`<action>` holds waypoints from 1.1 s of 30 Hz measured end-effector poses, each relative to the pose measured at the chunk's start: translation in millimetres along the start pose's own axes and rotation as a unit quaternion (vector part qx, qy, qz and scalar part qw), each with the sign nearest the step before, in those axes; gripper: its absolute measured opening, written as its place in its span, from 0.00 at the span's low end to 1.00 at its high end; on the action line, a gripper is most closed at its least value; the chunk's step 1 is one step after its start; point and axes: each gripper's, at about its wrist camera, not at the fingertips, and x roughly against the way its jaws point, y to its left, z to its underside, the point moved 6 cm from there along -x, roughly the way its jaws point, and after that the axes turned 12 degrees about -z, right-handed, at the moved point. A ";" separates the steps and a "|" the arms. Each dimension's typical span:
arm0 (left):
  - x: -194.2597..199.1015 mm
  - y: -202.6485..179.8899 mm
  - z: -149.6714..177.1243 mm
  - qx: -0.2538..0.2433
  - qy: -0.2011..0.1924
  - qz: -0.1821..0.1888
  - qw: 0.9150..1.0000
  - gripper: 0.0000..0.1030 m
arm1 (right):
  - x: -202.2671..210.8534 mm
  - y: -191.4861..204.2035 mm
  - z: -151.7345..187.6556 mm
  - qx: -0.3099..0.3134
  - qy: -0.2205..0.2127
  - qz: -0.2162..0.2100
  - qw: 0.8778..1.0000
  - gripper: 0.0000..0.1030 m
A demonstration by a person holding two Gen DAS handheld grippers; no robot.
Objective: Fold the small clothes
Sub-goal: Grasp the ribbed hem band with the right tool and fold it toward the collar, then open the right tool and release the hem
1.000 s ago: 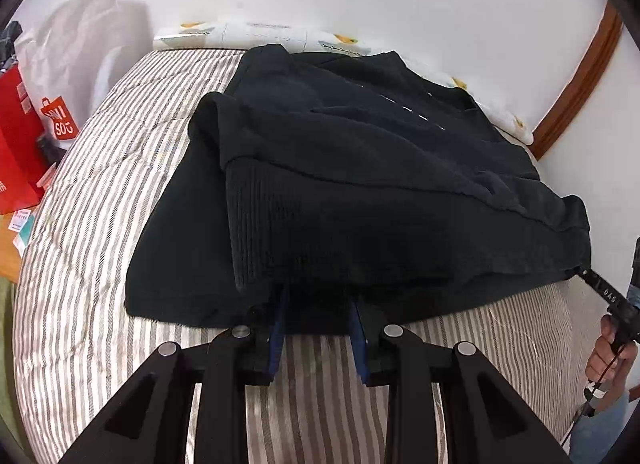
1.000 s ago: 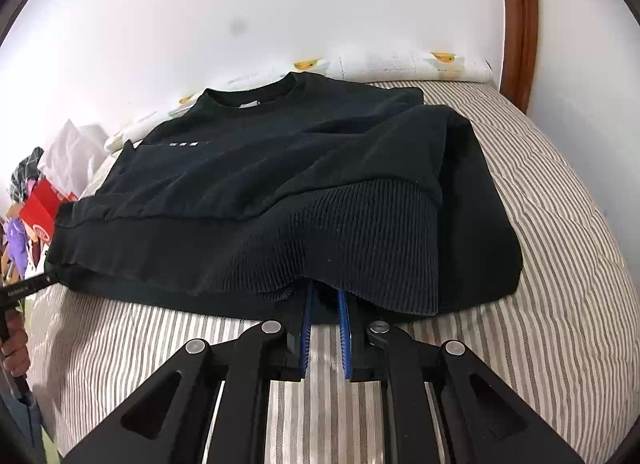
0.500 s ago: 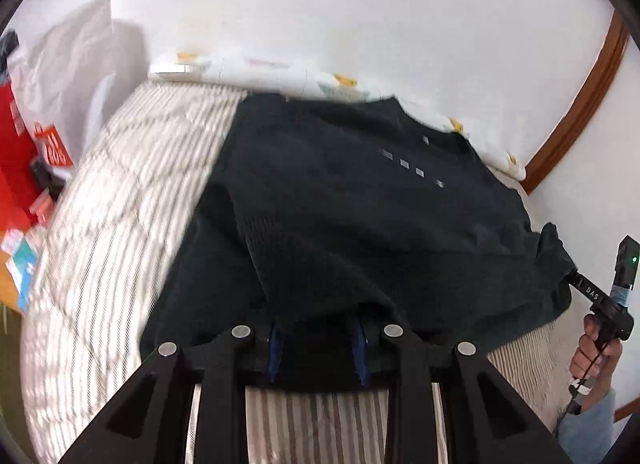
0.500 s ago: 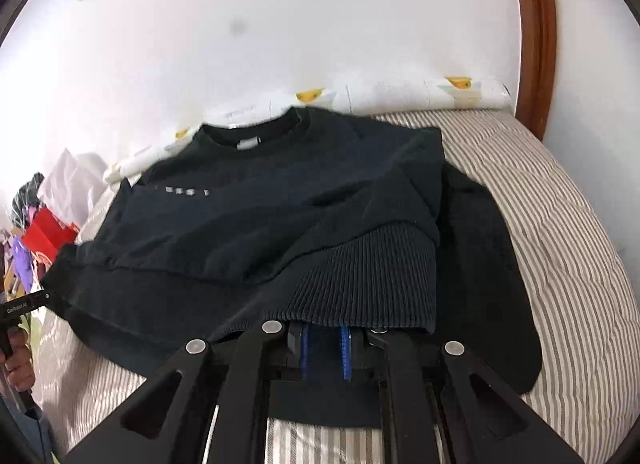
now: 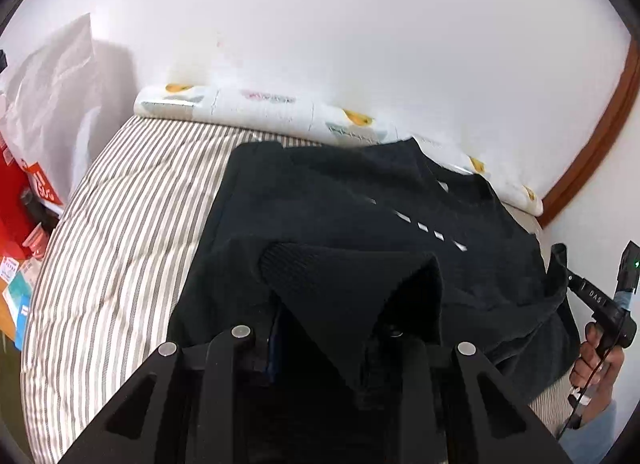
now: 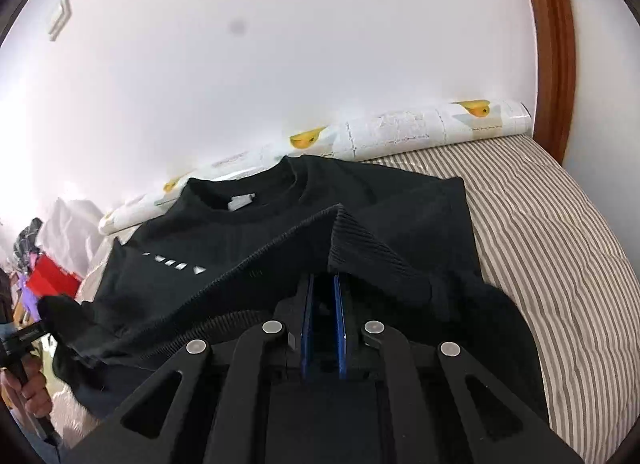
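A black sweatshirt (image 5: 360, 204) with small white marks on the chest lies on the striped bed; it also shows in the right wrist view (image 6: 248, 240), collar at the far end. My left gripper (image 5: 320, 320) is shut on the ribbed hem (image 5: 344, 280) at the left corner and holds it lifted over the body. My right gripper (image 6: 324, 284) is shut on the ribbed hem (image 6: 376, 248) at the right corner, also lifted. The fingertips of both are hidden under the cloth.
The striped bed (image 5: 132, 224) runs to a white wall, with a patterned roll (image 6: 420, 124) along its far edge. Red and white bags (image 5: 32, 152) stand at the left. A brown wooden frame (image 6: 556, 44) is at the right.
Both grippers have lifted the hem off the bed and carried it forward toward the collar. The lower part of the sweatshirt now hangs folded over the body.
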 end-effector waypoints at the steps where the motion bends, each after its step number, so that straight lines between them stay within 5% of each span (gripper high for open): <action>1: -0.6 -1.8 -4.3 -0.004 -0.001 -0.001 1.000 0.25 | -5.4 -0.9 -2.5 0.002 0.002 0.009 1.000 0.08; 8: 16.1 -3.5 -26.4 0.013 -0.014 0.034 0.999 0.26 | -18.6 -12.2 -25.8 0.043 -0.008 0.100 0.994 0.12; 18: 44.7 1.5 -21.8 0.022 -0.029 0.055 0.998 0.31 | -0.2 -20.7 -7.7 0.044 0.022 0.074 0.996 0.18; 20: 53.6 5.4 -21.5 0.026 -0.038 0.052 0.998 0.43 | 9.5 -19.5 -2.8 0.051 0.018 0.081 0.995 0.22; 21: 58.6 7.9 -21.3 0.029 -0.042 0.052 0.997 0.55 | 17.2 -20.0 -1.4 0.052 0.010 0.092 0.994 0.32; 22: 64.3 10.1 -21.0 0.031 -0.048 0.054 0.997 0.57 | 25.3 -20.6 -0.8 0.054 0.001 0.101 0.993 0.38; 27: 80.5 20.0 -7.0 0.023 -0.057 0.037 0.997 0.57 | 61.6 -20.7 9.5 0.045 -0.013 0.101 0.994 0.39; 33: 70.4 44.7 36.3 0.038 -0.019 0.012 0.999 0.57 | 90.4 -39.6 54.0 0.024 0.010 0.125 0.992 0.49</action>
